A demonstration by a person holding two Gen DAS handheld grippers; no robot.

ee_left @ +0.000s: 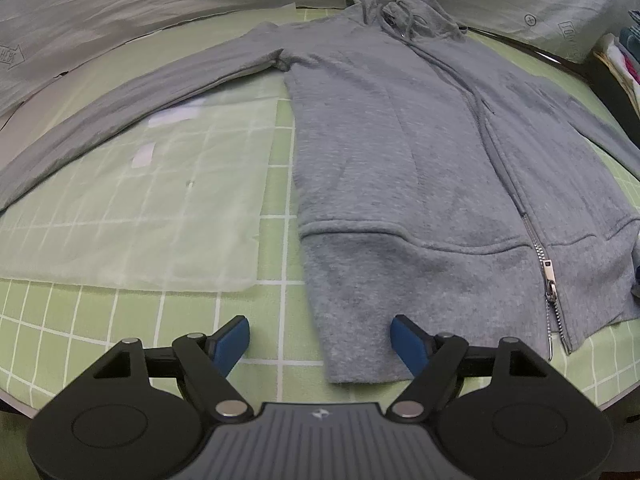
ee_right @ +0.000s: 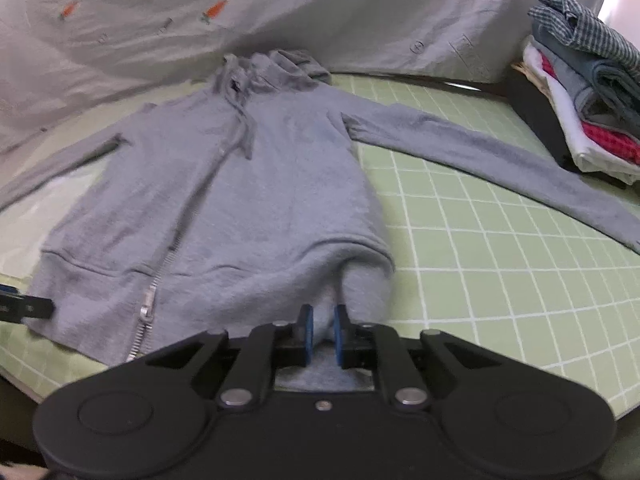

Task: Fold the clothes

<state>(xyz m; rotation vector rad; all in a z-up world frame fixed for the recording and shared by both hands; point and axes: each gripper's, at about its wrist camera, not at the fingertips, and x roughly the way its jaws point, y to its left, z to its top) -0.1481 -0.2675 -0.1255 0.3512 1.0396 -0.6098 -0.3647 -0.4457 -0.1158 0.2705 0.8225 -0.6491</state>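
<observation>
Right wrist view: our right gripper (ee_right: 323, 330) has its blue pads (ee_right: 306, 332) pinched on the hem of the hoodie (ee_right: 256, 184), a fold of grey cloth bunched between them at the near right corner. Ahead of it the garment lies face up on the green mat (ee_right: 480, 248), zip (ee_right: 146, 308) to its left, right sleeve (ee_right: 480, 152) stretched away to the side. Beyond that sleeve sits a stack of folded clothes (ee_right: 580, 92).

Left wrist view: our left gripper (ee_left: 320, 340) stands wide apart and empty, straddling the hem's near left corner without pressing it. The left sleeve (ee_left: 120, 112) runs off to the side.

We judge the step to be seizing both hem corners; next, the left pads must close on cloth before any lift, lest the fold go askew.
</observation>
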